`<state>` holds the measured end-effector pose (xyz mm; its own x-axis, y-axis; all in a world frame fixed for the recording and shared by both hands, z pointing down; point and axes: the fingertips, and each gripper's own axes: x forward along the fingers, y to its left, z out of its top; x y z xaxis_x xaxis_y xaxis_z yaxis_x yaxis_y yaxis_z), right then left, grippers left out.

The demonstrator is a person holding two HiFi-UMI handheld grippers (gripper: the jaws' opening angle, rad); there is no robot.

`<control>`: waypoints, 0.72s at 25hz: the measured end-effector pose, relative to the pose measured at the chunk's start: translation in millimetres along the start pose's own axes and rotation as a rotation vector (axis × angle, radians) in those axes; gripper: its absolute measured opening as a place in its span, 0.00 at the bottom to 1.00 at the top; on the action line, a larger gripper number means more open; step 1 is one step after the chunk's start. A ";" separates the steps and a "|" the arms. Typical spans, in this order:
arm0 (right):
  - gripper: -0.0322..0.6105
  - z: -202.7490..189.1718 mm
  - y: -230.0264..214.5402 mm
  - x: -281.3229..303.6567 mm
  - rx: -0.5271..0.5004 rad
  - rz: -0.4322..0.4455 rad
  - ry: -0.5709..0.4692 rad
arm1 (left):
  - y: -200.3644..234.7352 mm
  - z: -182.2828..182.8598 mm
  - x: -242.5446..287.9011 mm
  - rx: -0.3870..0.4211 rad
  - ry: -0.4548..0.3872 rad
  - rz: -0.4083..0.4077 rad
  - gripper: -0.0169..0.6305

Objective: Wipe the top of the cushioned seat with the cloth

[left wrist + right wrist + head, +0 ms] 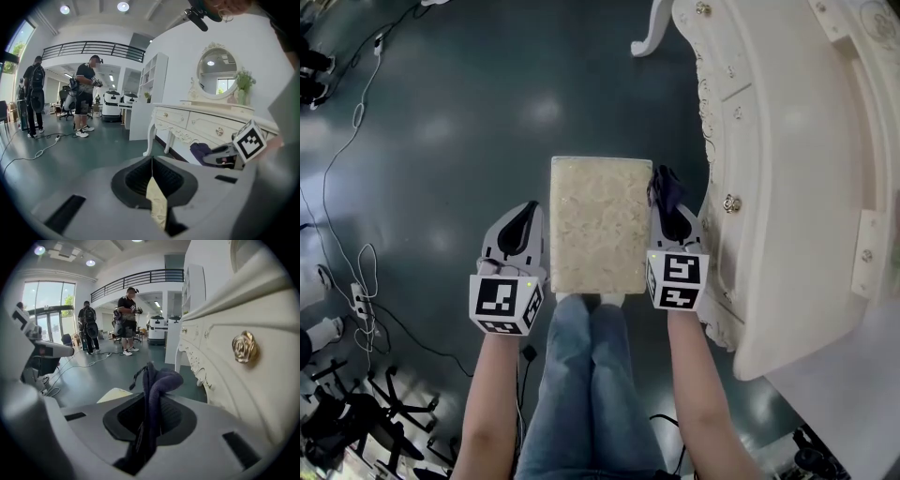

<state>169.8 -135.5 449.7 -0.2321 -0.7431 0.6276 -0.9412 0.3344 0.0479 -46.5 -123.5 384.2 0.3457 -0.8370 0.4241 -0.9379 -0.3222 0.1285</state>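
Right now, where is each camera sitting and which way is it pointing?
Head view: on the person's head, looking steeply down at the cushioned seat; shows forearms, jeans, left gripper, right gripper.
Left gripper view: on the left gripper, facing across the room toward the white dresser; own jaws together.
Right gripper view: on the right gripper, facing down the room beside the dresser; own jaws shut on the cloth.
Shared: both gripper views show the dresser and the same standing people.
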 end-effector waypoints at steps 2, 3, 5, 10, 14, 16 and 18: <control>0.11 -9.9 -6.5 14.4 0.017 -0.018 0.032 | 0.0 -5.0 6.9 -0.004 0.011 -0.003 0.03; 0.11 -14.7 -9.5 22.0 0.020 -0.027 0.050 | 0.4 -7.0 9.5 -0.007 0.016 -0.003 0.03; 0.11 -23.5 -13.6 37.5 0.012 -0.038 0.090 | 1.9 -10.5 13.4 -0.015 0.024 0.000 0.03; 0.11 -39.9 -20.3 72.4 -0.013 -0.038 0.167 | 5.4 -21.2 19.8 -0.032 0.046 0.011 0.03; 0.11 -53.6 -26.6 92.2 -0.012 -0.032 0.226 | 9.5 -27.4 23.3 -0.035 0.063 0.018 0.03; 0.11 -60.7 -31.5 101.6 -0.001 -0.035 0.259 | 11.0 -30.1 25.1 -0.028 0.073 0.022 0.03; 0.11 -70.5 -36.7 109.4 0.030 -0.047 0.298 | 9.9 -33.6 25.8 -0.012 0.086 0.018 0.03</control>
<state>196.2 -188.3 571.4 -0.1100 -0.5533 0.8257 -0.9572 0.2829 0.0620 -47.9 -133.4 426.5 0.3252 -0.8017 0.5015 -0.9445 -0.3013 0.1309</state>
